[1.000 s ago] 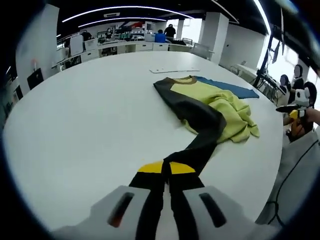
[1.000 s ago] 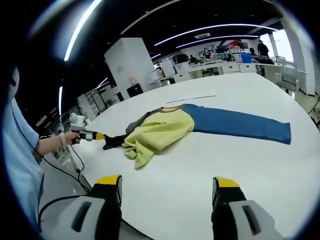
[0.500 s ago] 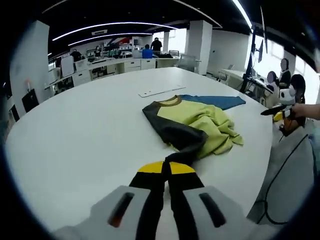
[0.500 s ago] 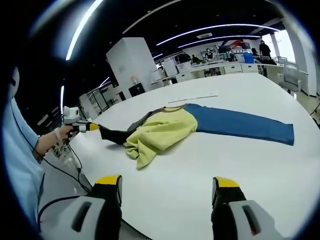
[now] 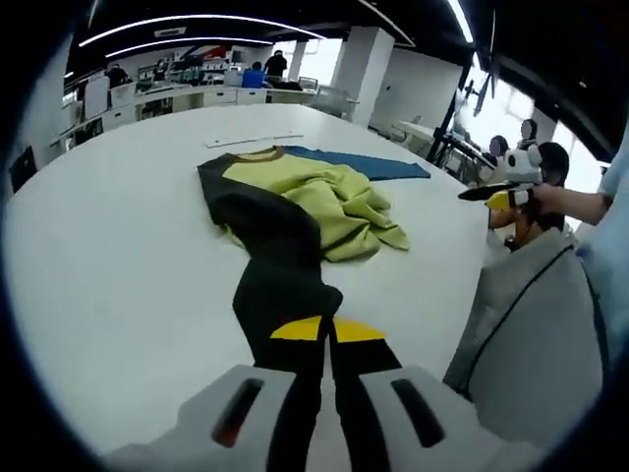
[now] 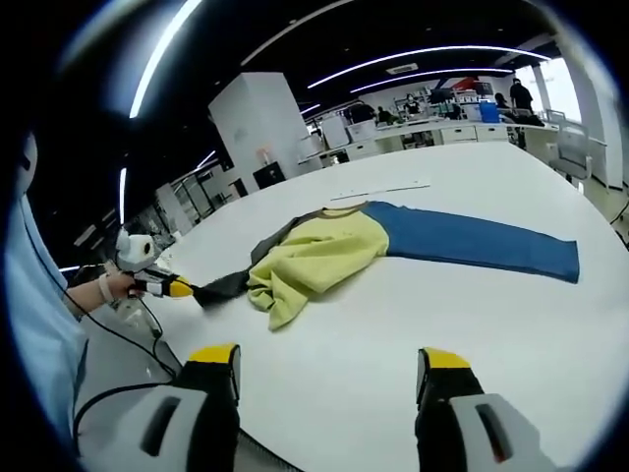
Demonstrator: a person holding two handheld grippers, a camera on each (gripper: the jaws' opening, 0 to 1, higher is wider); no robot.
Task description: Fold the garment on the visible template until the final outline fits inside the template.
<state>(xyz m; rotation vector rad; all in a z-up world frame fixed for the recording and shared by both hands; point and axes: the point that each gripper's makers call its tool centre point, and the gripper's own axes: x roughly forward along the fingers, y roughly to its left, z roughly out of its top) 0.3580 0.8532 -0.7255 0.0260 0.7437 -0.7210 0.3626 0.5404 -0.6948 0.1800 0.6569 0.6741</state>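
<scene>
Here my left tongs (image 5: 326, 329) are pinching the shirt's dark sleeve (image 5: 280, 285) at the table (image 5: 118, 246) edge; my right tongs (image 6: 329, 366) are hanging spread, and folding is barely beginning.

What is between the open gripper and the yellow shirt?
Just bare white table. In the right gripper view, the open right gripper has nothing between its tips and the shirt.
</scene>
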